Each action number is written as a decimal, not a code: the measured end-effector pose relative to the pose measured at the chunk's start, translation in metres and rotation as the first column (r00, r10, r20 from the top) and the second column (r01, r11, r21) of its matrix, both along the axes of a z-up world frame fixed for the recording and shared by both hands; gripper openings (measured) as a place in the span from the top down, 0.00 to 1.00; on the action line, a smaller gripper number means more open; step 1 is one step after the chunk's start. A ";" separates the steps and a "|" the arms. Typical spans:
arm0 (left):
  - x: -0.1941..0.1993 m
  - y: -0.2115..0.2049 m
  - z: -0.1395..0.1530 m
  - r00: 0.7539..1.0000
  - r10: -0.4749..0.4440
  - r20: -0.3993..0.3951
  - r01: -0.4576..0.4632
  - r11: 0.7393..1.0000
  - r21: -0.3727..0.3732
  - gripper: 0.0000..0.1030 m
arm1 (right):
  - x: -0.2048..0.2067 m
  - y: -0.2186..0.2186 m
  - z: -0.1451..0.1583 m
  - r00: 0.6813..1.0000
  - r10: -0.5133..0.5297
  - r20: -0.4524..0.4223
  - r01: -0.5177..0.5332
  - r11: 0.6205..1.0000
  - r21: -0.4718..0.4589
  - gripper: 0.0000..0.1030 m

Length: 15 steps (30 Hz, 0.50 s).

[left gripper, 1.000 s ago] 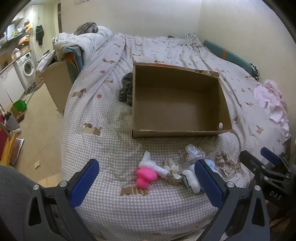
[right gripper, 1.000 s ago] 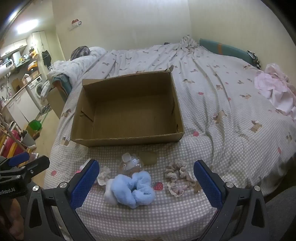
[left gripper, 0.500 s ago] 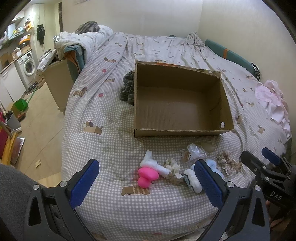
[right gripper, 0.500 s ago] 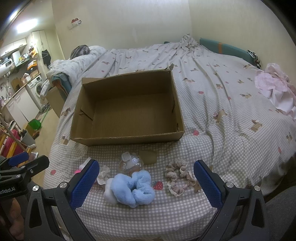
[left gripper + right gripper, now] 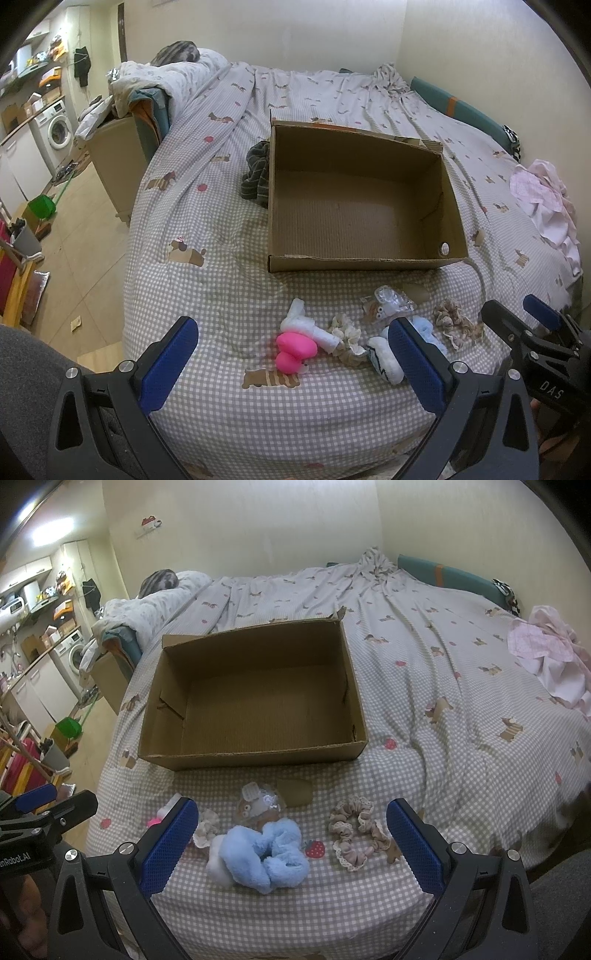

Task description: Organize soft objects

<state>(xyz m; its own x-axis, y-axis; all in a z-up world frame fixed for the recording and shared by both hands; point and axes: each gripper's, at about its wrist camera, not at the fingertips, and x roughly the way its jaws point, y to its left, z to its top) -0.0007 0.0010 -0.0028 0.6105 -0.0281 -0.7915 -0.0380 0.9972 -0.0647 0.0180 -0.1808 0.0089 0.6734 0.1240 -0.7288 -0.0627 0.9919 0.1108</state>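
An open cardboard box (image 5: 364, 258) (image 5: 255, 755) sits on the bed with nothing inside. In front of it lie a pink toy (image 5: 295, 350), a white rolled piece (image 5: 306, 326), a cream scrunchie (image 5: 347, 332) (image 5: 205, 827), a clear packet with a small toy (image 5: 388, 306) (image 5: 258, 806), a fluffy blue scrunchie (image 5: 266, 851) and a beige lace scrunchie (image 5: 456, 325) (image 5: 356, 832). My left gripper (image 5: 295, 367) is open, held above the pink toy. My right gripper (image 5: 291, 843) is open over the blue scrunchie. Neither touches anything.
A dark striped cloth (image 5: 256, 175) lies at the box's left side. Pink clothes (image 5: 546, 199) (image 5: 550, 657) are heaped at the bed's right edge. The bed's left edge drops to a floor with a cabinet (image 5: 114, 162) and a washing machine (image 5: 59, 127).
Both grippers have drifted slightly; the box and soft items look a little closer in the left wrist view. Nothing was picked up or moved.
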 end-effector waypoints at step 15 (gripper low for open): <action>0.000 0.000 -0.001 1.000 0.002 -0.006 -0.002 1.000 0.000 0.00 | 0.001 0.000 -0.001 1.000 0.001 0.003 -0.001 1.000 0.003 0.00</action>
<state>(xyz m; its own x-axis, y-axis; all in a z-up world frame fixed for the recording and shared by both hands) -0.0006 0.0014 -0.0039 0.6061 -0.0270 -0.7949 -0.0405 0.9971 -0.0647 0.0192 -0.1804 0.0080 0.6752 0.1271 -0.7266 -0.0639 0.9914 0.1140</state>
